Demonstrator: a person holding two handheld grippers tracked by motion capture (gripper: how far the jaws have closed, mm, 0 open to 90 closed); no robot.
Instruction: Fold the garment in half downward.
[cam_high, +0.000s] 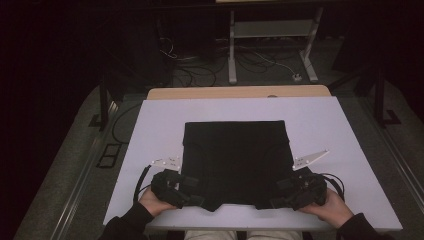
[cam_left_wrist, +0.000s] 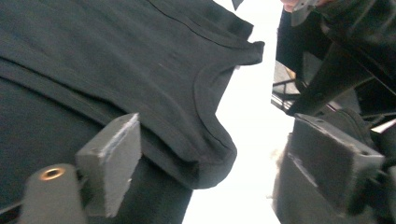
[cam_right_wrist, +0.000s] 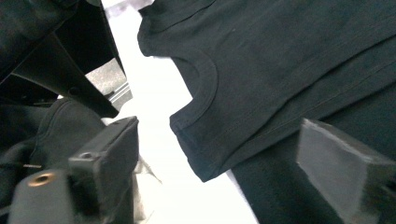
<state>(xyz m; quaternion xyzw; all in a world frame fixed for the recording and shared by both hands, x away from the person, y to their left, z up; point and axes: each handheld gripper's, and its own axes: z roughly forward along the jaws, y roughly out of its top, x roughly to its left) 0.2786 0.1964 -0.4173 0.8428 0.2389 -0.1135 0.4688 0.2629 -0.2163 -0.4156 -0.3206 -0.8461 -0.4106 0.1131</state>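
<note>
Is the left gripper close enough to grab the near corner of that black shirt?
Probably yes. The left gripper sits at the black shirt, its jaws standing open either side of the shirt's near corner, with nothing between them.

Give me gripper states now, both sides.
Left gripper: open, jaws straddling a corner of the black garment, nothing clamped.
Right gripper: open, same at the other near corner.

One black garment (cam_high: 235, 160), one white table (cam_high: 320, 120), two tools, two hands.
</note>
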